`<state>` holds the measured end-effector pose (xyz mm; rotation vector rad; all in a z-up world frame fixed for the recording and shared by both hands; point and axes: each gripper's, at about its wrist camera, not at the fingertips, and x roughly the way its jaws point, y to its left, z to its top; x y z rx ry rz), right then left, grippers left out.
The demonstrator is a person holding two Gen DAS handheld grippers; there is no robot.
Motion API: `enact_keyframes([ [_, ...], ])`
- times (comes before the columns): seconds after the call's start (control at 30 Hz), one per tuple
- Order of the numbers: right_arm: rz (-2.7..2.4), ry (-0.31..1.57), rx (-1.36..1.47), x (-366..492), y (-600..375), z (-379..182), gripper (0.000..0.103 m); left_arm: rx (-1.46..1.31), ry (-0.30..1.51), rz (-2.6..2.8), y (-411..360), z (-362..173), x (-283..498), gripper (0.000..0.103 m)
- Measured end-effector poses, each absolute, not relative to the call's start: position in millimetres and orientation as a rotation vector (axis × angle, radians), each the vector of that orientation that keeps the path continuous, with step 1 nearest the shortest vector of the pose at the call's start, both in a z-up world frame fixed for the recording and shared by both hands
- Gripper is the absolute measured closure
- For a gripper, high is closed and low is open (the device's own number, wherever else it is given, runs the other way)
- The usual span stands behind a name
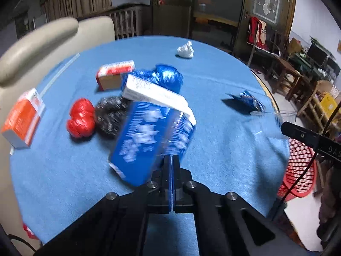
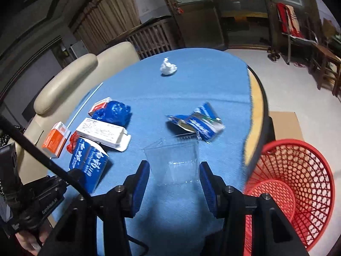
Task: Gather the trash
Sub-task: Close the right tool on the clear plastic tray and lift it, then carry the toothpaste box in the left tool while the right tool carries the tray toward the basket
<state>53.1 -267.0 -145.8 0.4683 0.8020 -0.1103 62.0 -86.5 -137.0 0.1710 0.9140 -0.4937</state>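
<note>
Left claw (image 1: 171,160) tilted down, pinching blue carton (image 1: 149,136).

You get a bright, evenly lit blue desk (image 1: 213,81) in both views, while the room behind it stays dim. Your left view smears the blue carton (image 1: 149,136) with motion blur; your right view blurs the red basket (image 2: 298,183). Short soft shadows sit under the litter. Fisheye bending curves the edges, and the corners go black.

blue cloth (image 2: 191,98); red mesh basket (image 2: 298,181); blue carton (image 1: 149,136) with white lettering; orange box (image 1: 21,119).
</note>
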Motion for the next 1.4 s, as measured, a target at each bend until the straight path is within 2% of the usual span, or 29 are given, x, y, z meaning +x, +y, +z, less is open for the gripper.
enact_keyframes([
  [0.03, -0.112, 0.806, 0.472, 50.4, -270.5, -147.6, 0.052, 0.163, 0.918, -0.489, -83.8, -138.2, 60.1, 0.103],
  [0.2, -0.111, 0.827, 0.482, 31.7, -279.9, -158.2, 0.053, 0.104, 0.932, -0.486, -69.7, -140.0, 61.9, 0.099],
  [0.27, -0.109, 0.835, 0.489, 25.8, -281.1, -162.7, 0.053, 0.076, 0.918, -0.474, -63.3, -137.1, 63.6, 0.084],
  [0.33, -0.103, 0.843, 0.489, 24.0, -279.5, -166.9, 0.053, 0.064, 0.893, -0.447, -59.8, -133.8, 65.7, 0.032],
  [0.37, -0.098, 0.846, 0.487, 24.1, -278.6, -168.4, 0.053, 0.060, 0.867, -0.424, -57.4, -131.5, 65.8, 0.027],
  [0.8, -0.031, 0.883, 0.412, 39.3, -254.6, -178.9, 0.053, 0.127, 0.887, -0.459, -79.2, -146.4, 80.9, 0.028],
  [0.9, -0.035, 0.887, 0.428, 43.8, -259.8, -179.7, 0.051, 0.191, 0.863, -0.488, -90.3, -149.0, 71.9, 0.043],
  [1.27, -0.086, 0.921, 0.579, 54.7, -275.2, -183.1, 0.047, 0.250, 0.819, -0.536, -108.6, -145.5, 51.2, 0.048],
  [1.33, -0.103, 0.907, 0.582, 54.7, -277.5, -183.5, 0.048, 0.249, 0.816, -0.539, -110.6, -142.6, 48.8, 0.048],
  [1.4, -0.107, 0.895, 0.562, 54.1, -278.1, -183.5, 0.060, 0.255, 0.808, -0.544, -113.7, -138.6, 44.4, 0.048],
])
